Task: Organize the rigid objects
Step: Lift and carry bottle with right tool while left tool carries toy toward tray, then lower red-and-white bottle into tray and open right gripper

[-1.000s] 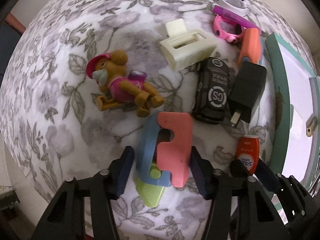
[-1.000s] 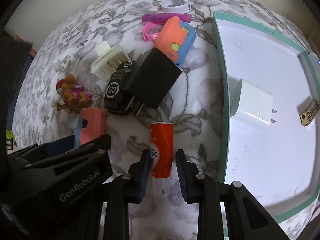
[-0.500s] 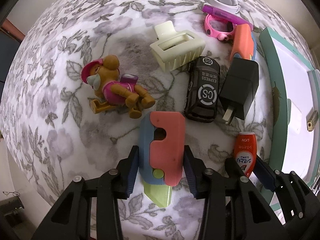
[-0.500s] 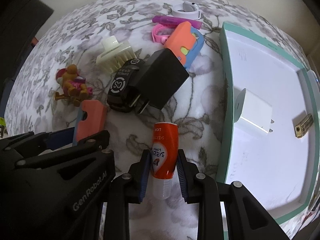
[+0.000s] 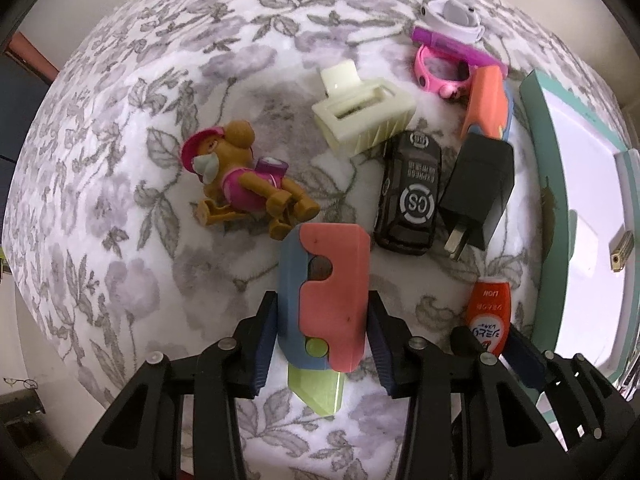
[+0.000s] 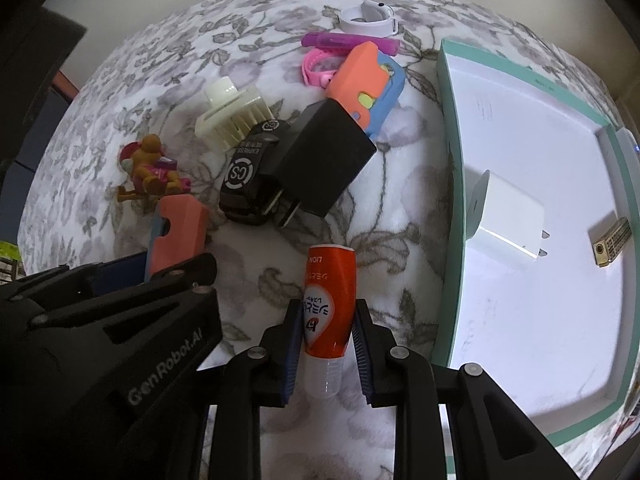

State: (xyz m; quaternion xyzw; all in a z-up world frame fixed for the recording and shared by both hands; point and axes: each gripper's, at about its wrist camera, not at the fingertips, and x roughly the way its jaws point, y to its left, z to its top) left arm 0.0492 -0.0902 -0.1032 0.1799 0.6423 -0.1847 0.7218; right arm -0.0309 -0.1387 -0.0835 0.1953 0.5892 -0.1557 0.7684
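Observation:
My left gripper [image 5: 322, 332] is shut on a coral, blue and green toy knife [image 5: 324, 300], held just above the floral cloth; the knife also shows in the right wrist view [image 6: 178, 228]. My right gripper [image 6: 326, 340] is shut on an orange tube [image 6: 329, 300] with a clear cap, lifted off the cloth; the tube also shows in the left wrist view [image 5: 488, 316]. A teal-rimmed white tray [image 6: 448, 128] lies to the right, holding a white charger [image 6: 506, 216] and a small gold piece [image 6: 612, 242].
On the cloth lie a toy dog [image 5: 240, 180], cream hair claw [image 5: 364, 116], black toy car [image 5: 412, 196], black charger [image 5: 478, 184], second coral and blue toy [image 5: 486, 100], pink watch [image 5: 436, 72], purple tube [image 5: 456, 46] and white watch [image 5: 452, 16].
The left gripper closed on the toy knife and both grippers rose, lifting the knife and the orange tube off the cloth.

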